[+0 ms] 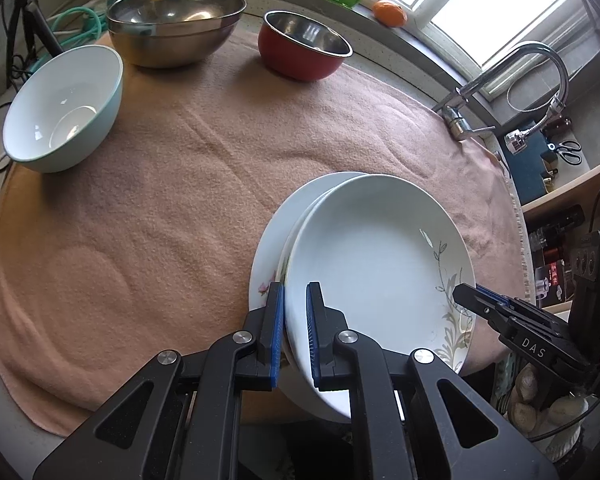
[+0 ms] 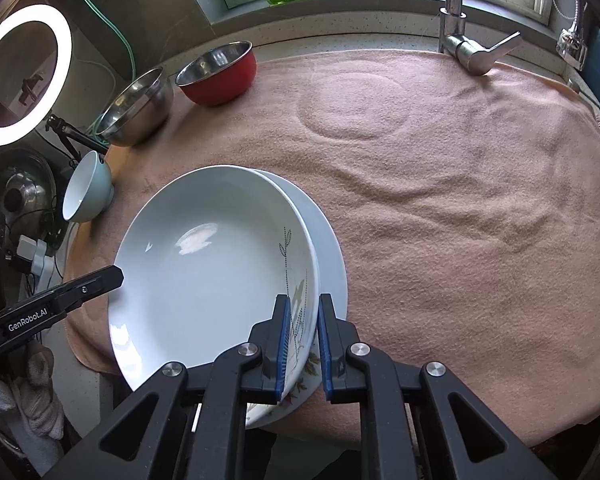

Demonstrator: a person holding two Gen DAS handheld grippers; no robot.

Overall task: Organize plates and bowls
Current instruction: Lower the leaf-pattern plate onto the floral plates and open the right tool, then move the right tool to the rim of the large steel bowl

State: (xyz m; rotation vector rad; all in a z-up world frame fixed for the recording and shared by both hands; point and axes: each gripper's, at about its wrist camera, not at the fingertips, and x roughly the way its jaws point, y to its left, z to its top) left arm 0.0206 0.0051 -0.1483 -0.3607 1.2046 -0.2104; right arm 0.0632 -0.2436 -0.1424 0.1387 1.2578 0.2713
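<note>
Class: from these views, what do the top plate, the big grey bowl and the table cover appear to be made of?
Top plate: probably glazed ceramic, glossy white with printed leaves.
Big grey bowl: likely stainless steel, with mirror-like reflections.
Table cover: seemingly soft pink fleece, matte, fuzzy and wrinkled.

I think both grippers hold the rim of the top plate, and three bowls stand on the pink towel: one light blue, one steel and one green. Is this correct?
Not quite: the third bowl is red outside, not green, as the left wrist view shows. The rest holds: the left gripper and right gripper each clamp the top plate, and the light blue bowl and steel bowl stand on the towel.
</note>
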